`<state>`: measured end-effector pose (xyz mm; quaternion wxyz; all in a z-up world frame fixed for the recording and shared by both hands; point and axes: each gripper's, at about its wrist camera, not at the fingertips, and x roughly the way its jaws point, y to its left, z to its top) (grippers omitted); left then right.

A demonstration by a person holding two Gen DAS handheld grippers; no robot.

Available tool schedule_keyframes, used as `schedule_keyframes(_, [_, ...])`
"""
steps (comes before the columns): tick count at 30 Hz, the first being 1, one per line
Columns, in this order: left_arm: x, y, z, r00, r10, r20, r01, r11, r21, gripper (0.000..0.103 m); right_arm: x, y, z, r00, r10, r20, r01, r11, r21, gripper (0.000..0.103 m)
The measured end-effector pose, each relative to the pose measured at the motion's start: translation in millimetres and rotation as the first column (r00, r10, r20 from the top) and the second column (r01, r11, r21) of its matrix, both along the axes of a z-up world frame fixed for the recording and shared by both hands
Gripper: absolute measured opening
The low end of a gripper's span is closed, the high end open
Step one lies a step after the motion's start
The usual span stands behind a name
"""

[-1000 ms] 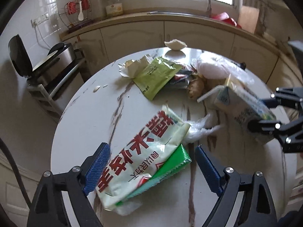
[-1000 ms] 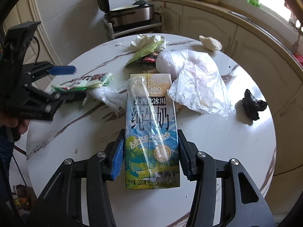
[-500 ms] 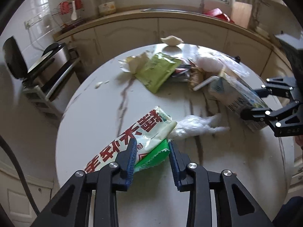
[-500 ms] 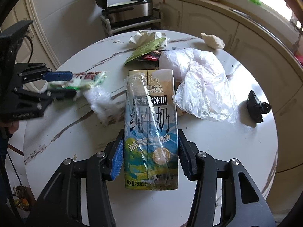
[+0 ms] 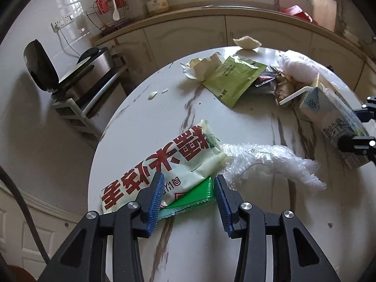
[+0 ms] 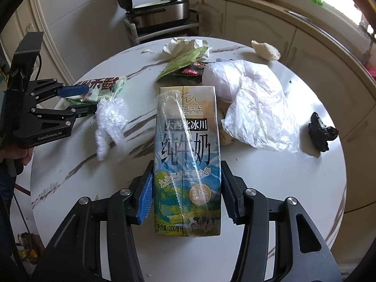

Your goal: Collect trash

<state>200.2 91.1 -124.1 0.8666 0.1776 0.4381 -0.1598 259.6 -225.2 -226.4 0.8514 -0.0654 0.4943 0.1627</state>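
On the round marble table [image 5: 145, 122] my left gripper [image 5: 188, 181] is shut on a white wrapper with red characters [image 5: 169, 164] and a green wrapper [image 5: 195, 195] under it. Its jaws are opening slightly, with both wrappers still between the pads. A crumpled clear plastic film [image 5: 270, 162] hangs from the wrappers. In the right wrist view the left gripper [image 6: 91, 101] holds this bundle [image 6: 101, 84] above the table's left side, the film [image 6: 108, 122] dangling. My right gripper [image 6: 186, 166] is shut on a milk carton [image 6: 188, 129], whose straw shows in the left wrist view [image 5: 329, 115].
Farther back lie a light green packet [image 5: 235, 80], crumpled tissue [image 5: 202, 68], a dark sachet [image 6: 192, 70], a white plastic bag [image 6: 253, 108], a white lump [image 6: 265, 49] and a black lump [image 6: 322, 131]. A grill appliance on a rack [image 5: 77, 75] and cabinets stand behind the table.
My left gripper went from wide open around the wrappers to closed on them and lifted them, drawing the clear film along. The right gripper kept its hold on the carton.
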Motion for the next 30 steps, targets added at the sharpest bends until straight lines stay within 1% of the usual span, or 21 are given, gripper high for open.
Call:
schedule_keyframes(1, [-1,1,1,1.0,-0.008,-0.004,0.008,1.0,-0.005,0.027,0,1,0,1.0,0.0,0.0,0.0,1.0,-0.003,0.048])
schedule_keyframes(2, [-2,1,1,1.0,-0.015,-0.007,0.015,1.0,-0.007,0.023,2,3,-1,1.0,-0.002,-0.003,0.002,1.0,-0.009,0.048])
schedule_keyframes(3, [-2,1,1,1.0,-0.019,-0.013,0.019,1.0,-0.008,0.013,3,4,-3,1.0,-0.005,-0.006,0.004,1.0,-0.015,0.048])
schedule_keyframes(4, [-2,4,1,1.0,-0.019,-0.019,0.019,1.0,-0.011,0.006,4,5,-5,1.0,-0.005,-0.008,0.005,1.0,-0.024,0.047])
schedule_keyframes(5, [-2,7,1,0.999,-0.016,-0.031,0.015,1.0,-0.021,0.003,3,6,-6,1.0,-0.006,-0.007,0.006,0.999,-0.033,0.047])
schedule_keyframes(10, [-5,34,12,0.999,0.005,-0.046,-0.011,0.991,-0.132,0.002,-3,1,-5,1.0,-0.006,-0.008,0.006,1.0,-0.015,0.046])
schedule_keyframes(12, [-8,40,16,0.999,0.009,-0.048,-0.016,0.988,-0.153,0.002,-8,-5,-3,1.0,-0.008,-0.014,0.008,1.0,0.011,0.046])
schedule_keyframes(14, [-14,42,19,0.999,0.001,-0.033,-0.005,0.99,-0.144,0.002,-13,-8,-1,1.0,-0.009,-0.014,0.009,0.999,0.031,0.046])
schedule_keyframes(15, [-16,42,21,1.0,0.003,-0.017,-0.006,0.991,-0.131,0.005,-15,-9,1,1.0,-0.009,-0.014,0.009,0.999,0.038,0.046])
schedule_keyframes(17, [-16,41,24,1.0,0.003,0.009,-0.002,0.995,-0.101,0.007,-18,-11,3,1.0,-0.015,-0.011,0.015,0.999,0.039,0.046])
schedule_keyframes(18, [-17,38,24,1.0,-0.003,0.016,0.004,0.997,-0.083,0.013,-18,-12,4,1.0,-0.016,-0.011,0.016,0.999,0.04,0.046])
schedule_keyframes(19, [-16,35,25,1.0,-0.013,0.029,0.014,0.999,-0.052,0.028,-18,-12,4,1.0,-0.015,-0.011,0.016,0.999,0.04,0.046])
schedule_keyframes(20, [-15,33,25,0.999,-0.022,0.038,0.023,0.999,-0.031,0.039,-19,-11,5,1.0,-0.015,-0.011,0.015,0.999,0.039,0.046])
schedule_keyframes(21, [-14,31,28,0.997,-0.039,0.065,0.039,0.999,0.008,0.068,-20,-11,6,1.0,-0.012,-0.011,0.012,0.999,0.038,0.046])
schedule_keyframes(22, [-13,26,28,0.994,-0.056,0.094,0.053,0.998,0.033,0.091,-20,-10,6,1.0,-0.008,-0.01,0.008,0.999,0.037,0.046])
schedule_keyframes(23, [-13,23,30,0.987,-0.088,0.134,0.08,0.995,0.064,0.099,-20,-8,7,1.0,-0.004,-0.008,0.004,0.999,0.035,0.046])
schedule_keyframes(24, [-12,20,29,0.979,-0.132,0.153,0.119,0.989,0.093,0.102,-20,-7,7,1.0,-0.001,-0.008,0.001,0.999,0.034,0.046])
schedule_keyframes(25, [-9,17,27,0.976,-0.16,0.145,0.143,0.983,0.118,0.102,-20,-7,8,1.0,0.0,-0.008,0.0,0.999,0.033,0.046])
schedule_keyframes(27, [-2,11,20,0.97,-0.216,0.115,0.192,0.962,0.192,0.102,-19,-5,7,1.0,0.002,-0.01,-0.001,1.0,0.03,0.046])
schedule_keyframes(28, [3,8,16,0.962,-0.253,0.099,0.226,0.948,0.227,0.102,-18,-3,7,1.0,0.002,-0.011,-0.002,1.0,0.028,0.046])
schedule_keyframes(30, [15,7,8,0.955,-0.29,0.054,0.268,0.929,0.254,0.102,-17,-2,7,1.0,0.001,-0.011,-0.001,1.0,0.032,0.046])
